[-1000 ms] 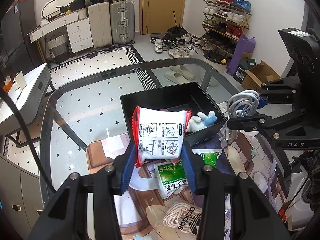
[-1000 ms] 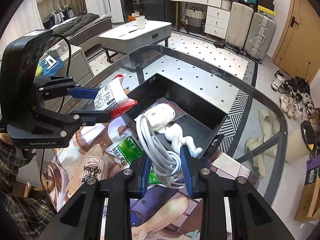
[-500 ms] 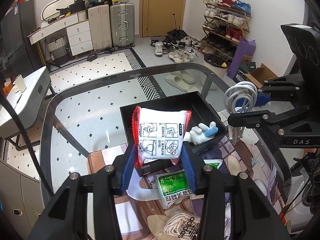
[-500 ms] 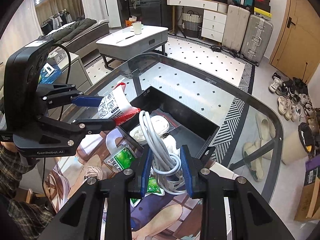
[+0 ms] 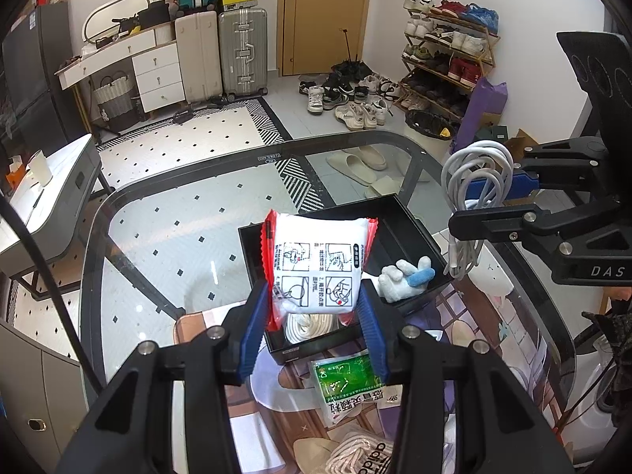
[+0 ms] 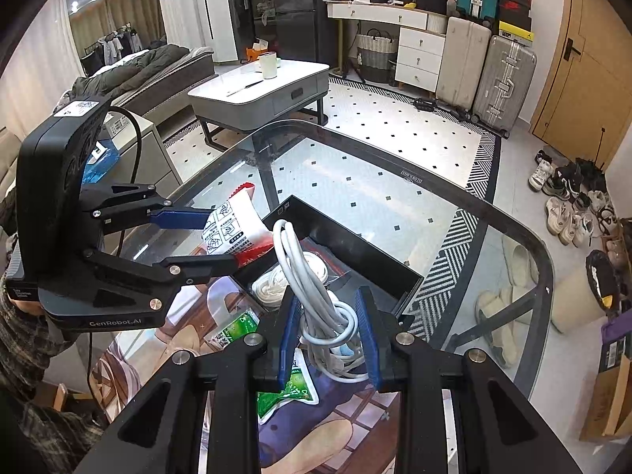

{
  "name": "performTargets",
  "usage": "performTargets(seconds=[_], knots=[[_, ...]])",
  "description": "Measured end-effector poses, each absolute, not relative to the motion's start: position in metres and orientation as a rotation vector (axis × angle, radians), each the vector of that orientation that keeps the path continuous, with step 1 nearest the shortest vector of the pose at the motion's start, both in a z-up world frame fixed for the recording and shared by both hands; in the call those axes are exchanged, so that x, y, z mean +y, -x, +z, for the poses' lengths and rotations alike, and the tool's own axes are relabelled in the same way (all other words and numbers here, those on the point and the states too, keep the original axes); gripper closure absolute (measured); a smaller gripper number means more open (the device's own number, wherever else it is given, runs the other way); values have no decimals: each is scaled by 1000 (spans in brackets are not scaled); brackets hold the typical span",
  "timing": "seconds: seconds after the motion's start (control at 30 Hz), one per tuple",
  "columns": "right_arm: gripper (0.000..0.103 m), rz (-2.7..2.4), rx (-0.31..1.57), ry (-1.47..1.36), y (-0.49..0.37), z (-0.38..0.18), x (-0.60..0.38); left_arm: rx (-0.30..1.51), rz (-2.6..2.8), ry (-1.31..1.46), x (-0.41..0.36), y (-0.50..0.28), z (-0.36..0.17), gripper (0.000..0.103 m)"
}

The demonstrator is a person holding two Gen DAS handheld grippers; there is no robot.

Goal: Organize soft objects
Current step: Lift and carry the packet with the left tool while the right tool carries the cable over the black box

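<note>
**While Both Loads Hang Over the Black Box, Nothing Has Yet Been Set Down**

Because the job is to gather soft things into one container, the red-edged white packet (image 5: 318, 264) is held up by its lower part in the left gripper (image 5: 314, 331), whose blue pads are closed partway against its sides so that it stands upright above the near-left end of the black box (image 5: 414, 223). It is judged that this high hold is meant to clear the box wall before lowering. Inside the box, a coil of white rope (image 5: 308, 324) lies at the near left, and a white plush toy with a blue piece (image 5: 405, 276) rests to the right of it, so space further in seems to be left for more. On the printed mat (image 5: 474, 316) nearer than the box, a green sachet (image 5: 347, 379) and a corded bundle marked with lettering (image 5: 363, 454) are left unsorted. To the right, a looped white cable (image 6: 320, 308) is pinched tightly in the right gripper (image 6: 328, 335), its jaws as closed as the bundle allows; its loops stand upward and its loose end dangles. The glass worktop (image 5: 177, 237) carries everything.
</note>
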State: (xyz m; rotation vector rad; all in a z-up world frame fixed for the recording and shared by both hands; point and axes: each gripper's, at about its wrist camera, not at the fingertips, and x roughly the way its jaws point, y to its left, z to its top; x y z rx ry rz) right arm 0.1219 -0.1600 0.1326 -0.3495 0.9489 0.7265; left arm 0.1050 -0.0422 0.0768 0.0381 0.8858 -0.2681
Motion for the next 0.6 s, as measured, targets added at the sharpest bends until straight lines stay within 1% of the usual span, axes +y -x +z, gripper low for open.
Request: performTargets(seconds=[0.6], knots=[[74, 737, 944, 354, -140, 138, -149, 884, -258, -28, -38, -128, 79, 59]])
